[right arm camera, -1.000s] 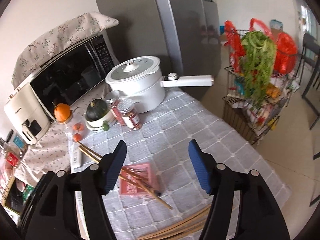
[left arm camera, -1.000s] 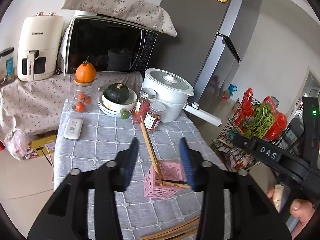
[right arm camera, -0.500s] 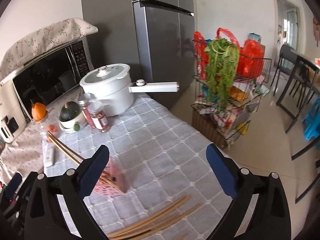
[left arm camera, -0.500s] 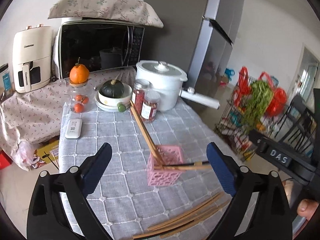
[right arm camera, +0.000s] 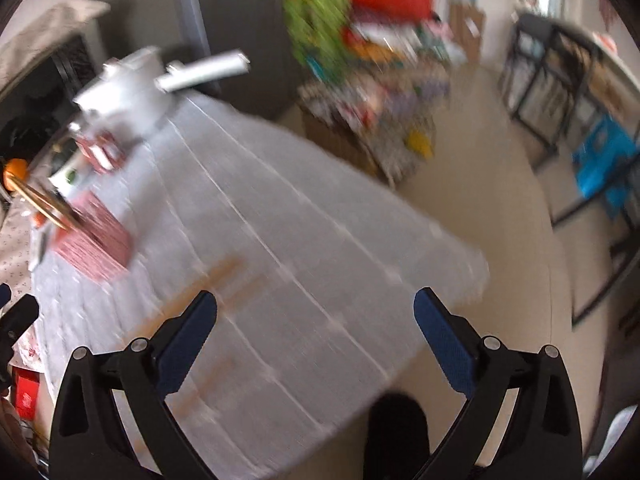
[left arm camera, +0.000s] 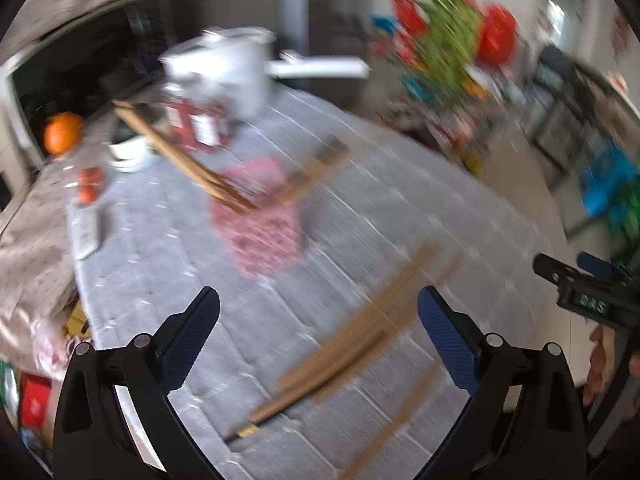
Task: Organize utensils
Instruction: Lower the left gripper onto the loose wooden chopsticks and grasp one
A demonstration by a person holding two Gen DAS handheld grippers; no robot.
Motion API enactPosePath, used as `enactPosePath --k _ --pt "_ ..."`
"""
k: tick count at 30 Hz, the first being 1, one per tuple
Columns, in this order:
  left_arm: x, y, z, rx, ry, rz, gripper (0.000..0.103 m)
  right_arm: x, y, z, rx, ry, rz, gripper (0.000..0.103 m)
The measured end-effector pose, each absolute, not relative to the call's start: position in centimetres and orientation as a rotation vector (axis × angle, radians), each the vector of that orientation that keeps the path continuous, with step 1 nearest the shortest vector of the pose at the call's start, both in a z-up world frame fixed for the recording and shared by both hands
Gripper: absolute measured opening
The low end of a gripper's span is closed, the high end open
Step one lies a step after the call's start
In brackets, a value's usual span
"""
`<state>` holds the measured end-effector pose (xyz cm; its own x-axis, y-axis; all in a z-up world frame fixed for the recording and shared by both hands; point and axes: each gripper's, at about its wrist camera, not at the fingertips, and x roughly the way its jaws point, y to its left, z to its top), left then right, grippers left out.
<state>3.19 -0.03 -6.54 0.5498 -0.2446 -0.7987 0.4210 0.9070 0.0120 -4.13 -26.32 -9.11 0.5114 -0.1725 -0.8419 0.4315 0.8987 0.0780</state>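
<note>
Both views are blurred by motion. A pink lattice basket [left arm camera: 260,220] stands mid-table on the grey checked cloth [left arm camera: 360,220], with wooden chopsticks [left arm camera: 180,156] leaning out of it to the upper left. Several loose wooden chopsticks [left arm camera: 348,344] lie on the cloth just below and between the wide-apart fingers of my left gripper [left arm camera: 318,304], which is open and empty. My right gripper [right arm camera: 316,308] is also open and empty, over the cloth near the table's right corner. The basket [right arm camera: 94,248] sits far to its left, with the loose chopsticks [right arm camera: 216,280] by its left finger.
At the back stand a white pot [left arm camera: 228,68] with a long handle, red spice jars [left arm camera: 196,124], an orange [left arm camera: 62,132], a bowl and a microwave. A remote [left arm camera: 88,232] lies at the left. Right of the table is a wire rack of vegetables [right arm camera: 320,12], then bare floor.
Both grippers opened from half-closed to wide. Both dropped toward the table and tipped downward; the loose chopsticks now lie right in front of the left fingers.
</note>
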Motion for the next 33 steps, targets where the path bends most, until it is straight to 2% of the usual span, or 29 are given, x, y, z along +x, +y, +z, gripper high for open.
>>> enactPosePath --k 3,9,11,13,15,22,29,31,33 --pt "2.8 -2.5 -8.5 0.252 0.947 -0.428 0.095 -4.8 -29.2 -11.9 0.463 1.073 -0.406 0.096" --pt "3.8 -7.7 -10.9 0.271 1.004 -0.466 0.094 -5.3 -32.4 -14.2 0.739 1.144 -0.38 0.096" --pt "5.0 -9.6 -11.7 0.299 1.027 -0.465 0.088 -5.5 -33.2 -15.0 0.821 1.178 -0.361 0.096" --pt "6.0 -11.1 -12.5 0.341 1.056 -0.462 0.068 -5.8 -34.0 -15.9 0.903 1.212 -0.351 0.096" --pt "7.2 -12.6 -13.6 0.38 1.101 -0.475 0.054 -5.9 -34.4 -16.7 0.981 1.243 -0.315 0.096" --pt "9.8 -15.4 -16.7 0.49 1.186 -0.489 0.022 -5.8 -34.5 -15.2 0.946 1.2 -0.278 0.096" --pt "11.6 -15.4 -17.7 0.488 1.226 -0.511 0.019 -5.8 -35.1 -15.9 0.984 1.238 -0.235 0.096" --pt "11.6 -15.1 -17.5 0.468 1.217 -0.521 0.012 -5.8 -35.2 -15.8 0.98 1.232 -0.239 0.096" --pt "11.2 -14.3 -16.5 0.409 1.196 -0.523 0.013 -5.7 -35.4 -15.7 0.979 1.225 -0.249 0.096"
